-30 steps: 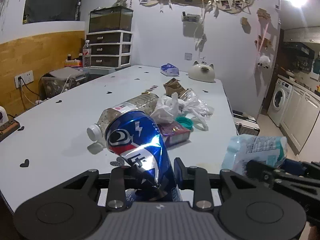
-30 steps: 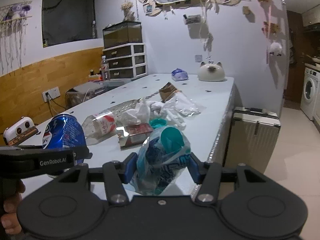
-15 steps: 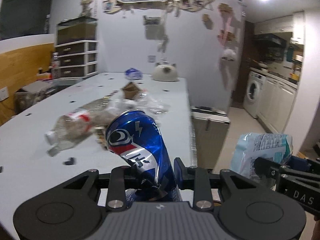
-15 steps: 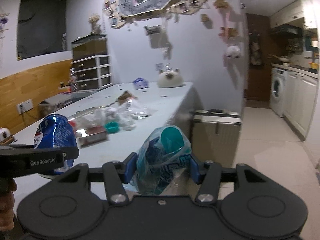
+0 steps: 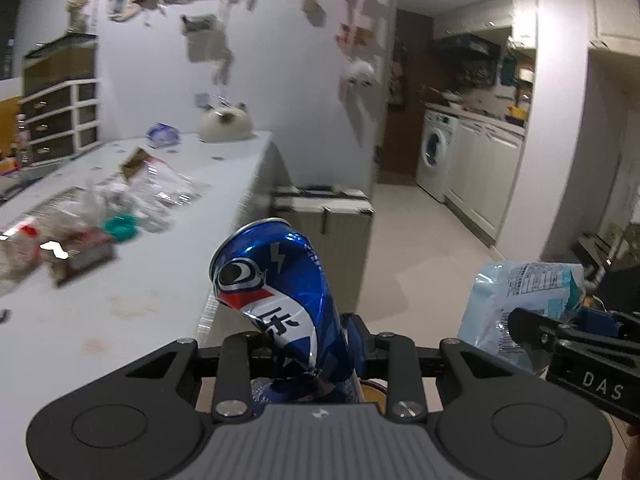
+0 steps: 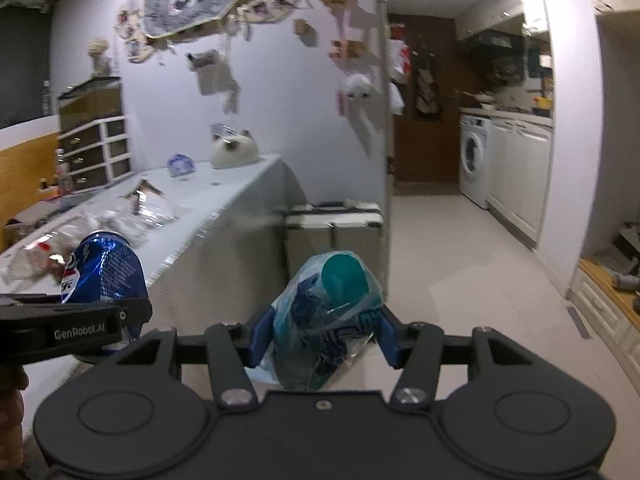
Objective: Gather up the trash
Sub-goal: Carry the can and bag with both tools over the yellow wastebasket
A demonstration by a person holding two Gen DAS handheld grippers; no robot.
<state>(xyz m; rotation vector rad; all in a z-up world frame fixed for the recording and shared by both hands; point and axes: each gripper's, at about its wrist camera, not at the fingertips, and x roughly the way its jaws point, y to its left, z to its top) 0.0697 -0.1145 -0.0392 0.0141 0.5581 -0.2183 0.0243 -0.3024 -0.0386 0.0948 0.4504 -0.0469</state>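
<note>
Now both grippers swung away from table [image 5: 120,312] toward kitchen; left gripper [image 5: 304,344] kept clamped on blue can [image 5: 276,292], right gripper [image 6: 324,336] on plastic wrapper [image 6: 328,312].

table litter [image 5: 120,208] blurred; can [image 5: 280,300] base hidden.

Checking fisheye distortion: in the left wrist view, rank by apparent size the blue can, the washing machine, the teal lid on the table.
1. blue can, inflated by nearness to the camera
2. washing machine
3. teal lid
</note>
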